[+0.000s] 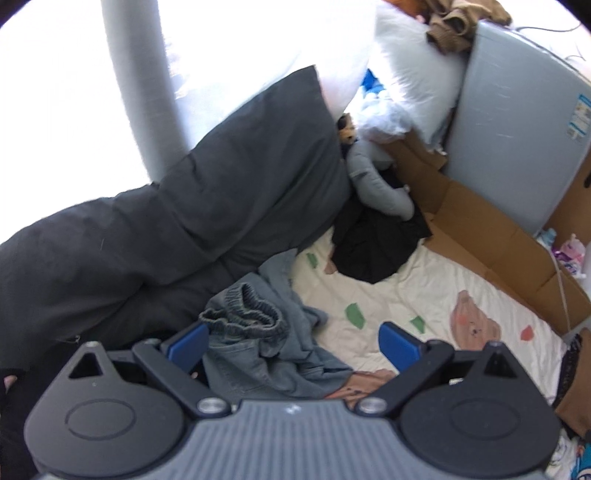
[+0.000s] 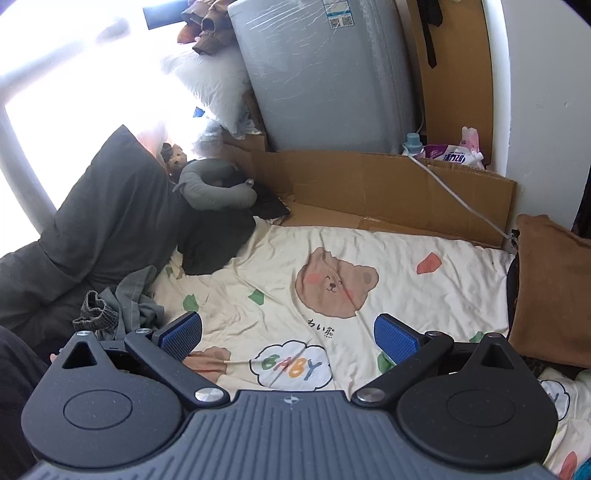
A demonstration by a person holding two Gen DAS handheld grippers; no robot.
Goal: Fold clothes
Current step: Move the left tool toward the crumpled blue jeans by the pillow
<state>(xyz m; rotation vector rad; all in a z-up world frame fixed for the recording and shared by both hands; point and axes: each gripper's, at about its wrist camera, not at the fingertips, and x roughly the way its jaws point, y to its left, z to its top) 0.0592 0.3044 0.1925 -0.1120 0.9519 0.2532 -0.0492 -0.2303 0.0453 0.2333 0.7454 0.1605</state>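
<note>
left gripper over crumpled jeans

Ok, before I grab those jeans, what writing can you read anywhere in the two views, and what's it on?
"BABY": coloured letters in a white cloud printed on the cream bear-print bedsheet.
Small black characters under the brown bear face on that sheet: not legible to me.
Blue-and-white sticker on the grey plastic-wrapped appliance: too small to read.
Purple-and-white plastic pack: print blurred.

Sunlit window, bear-print bedsheet
</note>
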